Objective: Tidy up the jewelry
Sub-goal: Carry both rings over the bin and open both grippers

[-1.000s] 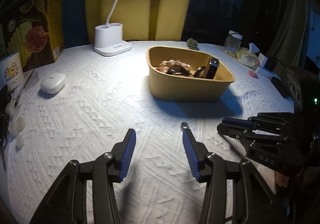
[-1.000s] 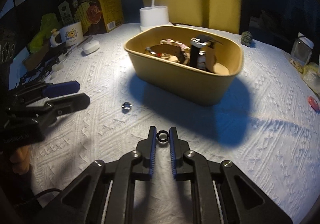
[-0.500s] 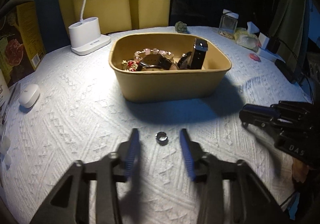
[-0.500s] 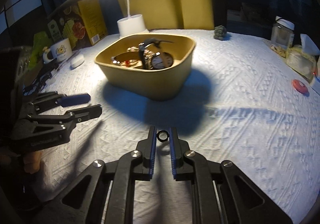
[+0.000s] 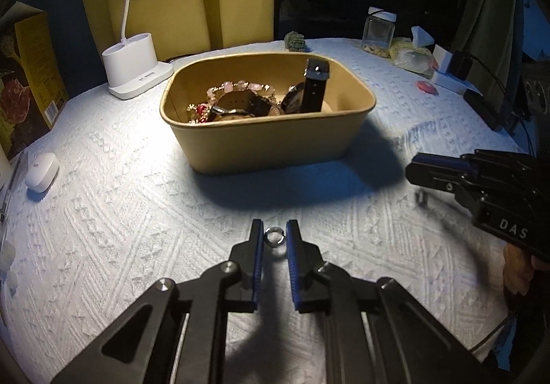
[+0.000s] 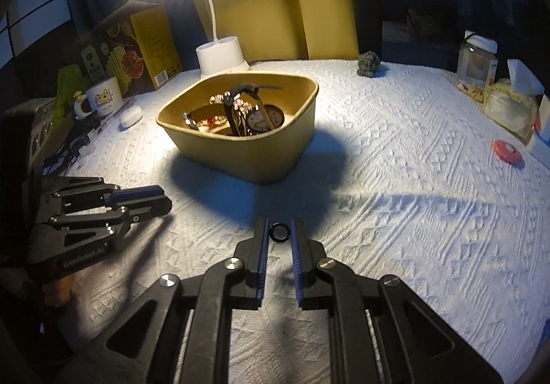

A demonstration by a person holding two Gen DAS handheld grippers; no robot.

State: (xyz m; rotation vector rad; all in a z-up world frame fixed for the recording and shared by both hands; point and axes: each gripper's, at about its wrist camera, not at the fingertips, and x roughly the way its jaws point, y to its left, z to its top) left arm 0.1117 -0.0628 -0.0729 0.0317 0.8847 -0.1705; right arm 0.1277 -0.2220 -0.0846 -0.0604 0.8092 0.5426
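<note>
A tan box (image 5: 268, 147) on the white cloth holds watches, a bead bracelet and other jewelry; it also shows in the right wrist view (image 6: 240, 150). My left gripper (image 5: 274, 234) is shut on a silver ring (image 5: 274, 235), low over the cloth in front of the box. My right gripper (image 6: 279, 232) is shut on a black ring (image 6: 279, 232), also low over the cloth in front of the box. The right gripper shows at the right in the left wrist view (image 5: 429, 171), and the left gripper at the left in the right wrist view (image 6: 151, 202).
A white desk lamp base (image 5: 135, 71) stands behind the box. A yellow carton (image 6: 137, 47), a mug (image 6: 101, 99) and a white case (image 5: 41, 171) are at the left. A jar (image 5: 378, 30), tissue packs (image 5: 412, 54) and a small red item (image 6: 508, 151) are at the right.
My left gripper has moved right to the silver ring and closed on it. My right gripper, still holding the black ring, has swung to the right.
</note>
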